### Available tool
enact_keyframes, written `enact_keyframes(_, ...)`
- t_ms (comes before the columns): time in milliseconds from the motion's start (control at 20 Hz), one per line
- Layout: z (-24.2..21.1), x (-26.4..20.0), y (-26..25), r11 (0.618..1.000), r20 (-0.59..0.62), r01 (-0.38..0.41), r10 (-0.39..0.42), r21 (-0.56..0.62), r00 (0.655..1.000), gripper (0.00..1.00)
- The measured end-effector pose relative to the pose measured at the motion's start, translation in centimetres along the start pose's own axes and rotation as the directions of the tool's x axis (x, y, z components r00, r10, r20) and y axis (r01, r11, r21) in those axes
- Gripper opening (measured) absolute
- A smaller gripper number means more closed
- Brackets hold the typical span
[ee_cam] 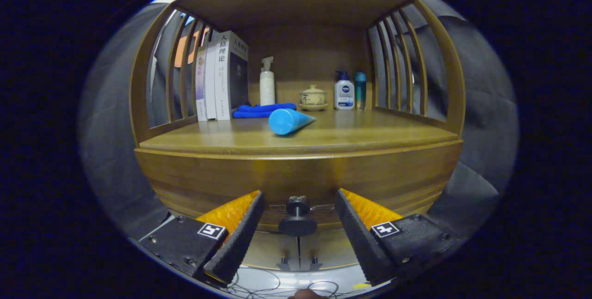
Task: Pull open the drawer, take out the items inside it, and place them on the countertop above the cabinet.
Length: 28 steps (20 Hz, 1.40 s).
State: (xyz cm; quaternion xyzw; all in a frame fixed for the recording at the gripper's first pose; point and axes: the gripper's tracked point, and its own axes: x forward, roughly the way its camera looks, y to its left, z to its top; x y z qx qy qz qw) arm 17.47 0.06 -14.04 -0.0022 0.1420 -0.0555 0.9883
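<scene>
The gripper (pixel 298 215) is held wide open, nothing gripped, its fingers (pixel 240 236) set either side of the drawer knob (pixel 297 218) without touching it. The drawer (pixel 296 183) is seen shut just beyond. Above, on the countertop (pixel 370 134), a blue tube (pixel 289 121) is laid on its side. Further back, books (pixel 222 77), a blue cloth (pixel 263 110), a pump bottle (pixel 267 84), a lidded cup (pixel 313 96) and two bottles (pixel 344 90) are lined up.
</scene>
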Motion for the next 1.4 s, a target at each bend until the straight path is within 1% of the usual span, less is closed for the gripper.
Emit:
enact_keyframes(200,1.3,-4.4,0.5,0.999,0.057,-0.045,0.046,-0.019,0.997,1.0)
enact_keyframes(400,3.8,-11.3,1.8,0.992,0.128,-0.118,0.122,-0.038,0.984,0.99)
enact_keyframes(500,3.9,-14.7,1.9,0.989,0.141,-0.137,0.143,-0.051,0.98,0.99)
enact_keyframes(650,4.3,-19.2,2.0,0.984,0.174,-0.173,0.175,-0.029,0.969,0.99)
enact_keyframes(750,4.5,-21.0,1.3,0.983,0.181,-0.183,0.183,-0.016,0.966,0.99)
enact_keyframes(1050,4.5,-26.7,0.0,0.984,0.206,-0.179,0.177,-0.008,0.962,0.99)
enact_keyframes(1200,4.1,-30.2,0.6,0.978,0.223,-0.207,0.205,-0.015,0.953,0.99)
enact_keyframes(1400,4.1,-32.6,0.6,0.977,0.244,-0.212,0.215,-0.039,0.946,0.99)
